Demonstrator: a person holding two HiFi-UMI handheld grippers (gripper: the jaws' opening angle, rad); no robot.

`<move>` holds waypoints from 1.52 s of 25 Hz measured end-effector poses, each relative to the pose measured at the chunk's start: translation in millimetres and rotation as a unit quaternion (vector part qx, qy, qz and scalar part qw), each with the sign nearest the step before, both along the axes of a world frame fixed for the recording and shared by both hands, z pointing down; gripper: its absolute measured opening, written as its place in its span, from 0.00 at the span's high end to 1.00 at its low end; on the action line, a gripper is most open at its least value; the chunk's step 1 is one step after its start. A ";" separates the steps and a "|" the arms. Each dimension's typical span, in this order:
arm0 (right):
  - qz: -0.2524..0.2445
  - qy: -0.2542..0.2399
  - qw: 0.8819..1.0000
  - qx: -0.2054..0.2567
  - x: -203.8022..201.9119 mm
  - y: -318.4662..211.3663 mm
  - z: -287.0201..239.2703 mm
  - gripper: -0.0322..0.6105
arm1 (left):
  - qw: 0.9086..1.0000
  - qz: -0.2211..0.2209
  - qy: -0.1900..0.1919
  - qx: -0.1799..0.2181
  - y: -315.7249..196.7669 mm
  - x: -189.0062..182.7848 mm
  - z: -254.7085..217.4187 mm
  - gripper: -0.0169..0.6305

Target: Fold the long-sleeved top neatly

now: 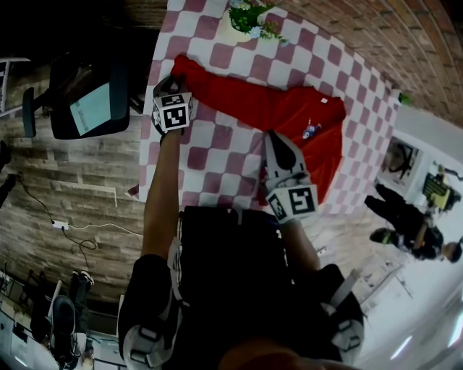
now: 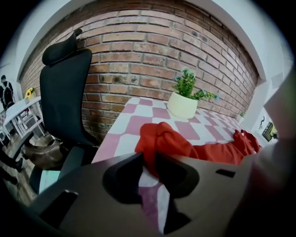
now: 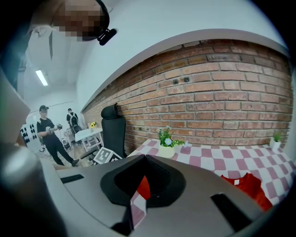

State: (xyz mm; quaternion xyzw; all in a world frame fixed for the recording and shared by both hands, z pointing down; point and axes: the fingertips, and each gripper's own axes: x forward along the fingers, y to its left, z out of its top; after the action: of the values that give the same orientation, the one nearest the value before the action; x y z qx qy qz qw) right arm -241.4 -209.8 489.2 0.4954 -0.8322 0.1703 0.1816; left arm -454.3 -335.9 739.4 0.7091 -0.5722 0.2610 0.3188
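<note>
Potted plant at far table edge

Head view: plant pot cut by the top edge, foliage only partly in frame; red top, on its side away from the pot, runs under the right gripper, outline lost there; sleeve end left of the pot covered by the left gripper; right gripper view: top mostly behind the gripper body, only a sliver and one corner showing; people well away from the pot, too small to read.
</note>
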 end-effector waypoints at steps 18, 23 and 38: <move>0.066 -0.020 0.997 0.021 87.4 48.0 -19.8 0.94 | 0.995 0.048 -0.025 0.081 22.9 43.9 -98.3 0.92; 0.086 -0.025 0.996 0.028 126.5 69.4 -26.2 0.94 | 0.990 0.074 -0.025 0.116 40.4 81.9 -149.2 0.92; 0.140 -0.047 0.987 0.069 256.5 156.9 -54.7 0.94 | 0.966 0.171 -0.005 0.194 140.9 269.0 -255.1 0.92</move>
State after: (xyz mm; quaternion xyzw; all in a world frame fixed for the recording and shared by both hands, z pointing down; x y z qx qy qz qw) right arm 15.1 -52.9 434.5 0.6097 -0.7721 0.1589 0.0822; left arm -185.3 -195.0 484.3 0.8434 -0.4837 0.1993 0.1227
